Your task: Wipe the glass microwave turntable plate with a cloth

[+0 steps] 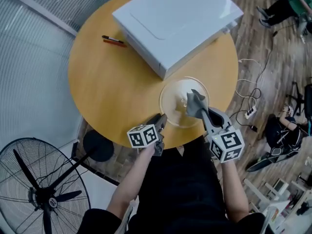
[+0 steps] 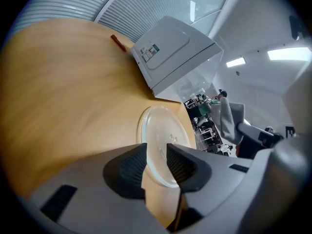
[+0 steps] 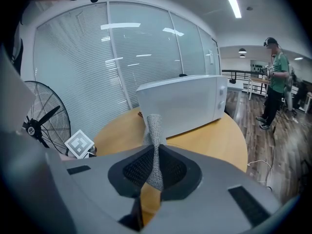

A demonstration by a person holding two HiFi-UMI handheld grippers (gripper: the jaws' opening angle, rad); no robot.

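the jaws of the right gripper (image 3: pixel 155 168) are pressed together on a grey cloth (image 3: pixel 155 130), which sticks out past them and, in the head view, hangs over the plate (image 1: pixel 176 105). the jaws of the left gripper (image 2: pixel 156 152) stand spread, gripping nothing, with the plate's near rim showing in the gap. the glass plate lies flat on the round counter (image 1: pixel 112 82) near its front edge, just beside the white microwave (image 1: pixel 175 18). a pen (image 1: pixel 113 40) lies left of the microwave.

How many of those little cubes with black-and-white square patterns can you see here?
2. One cube is on the left gripper, the other cube on the right gripper, both low in the head view. None seems hidden.
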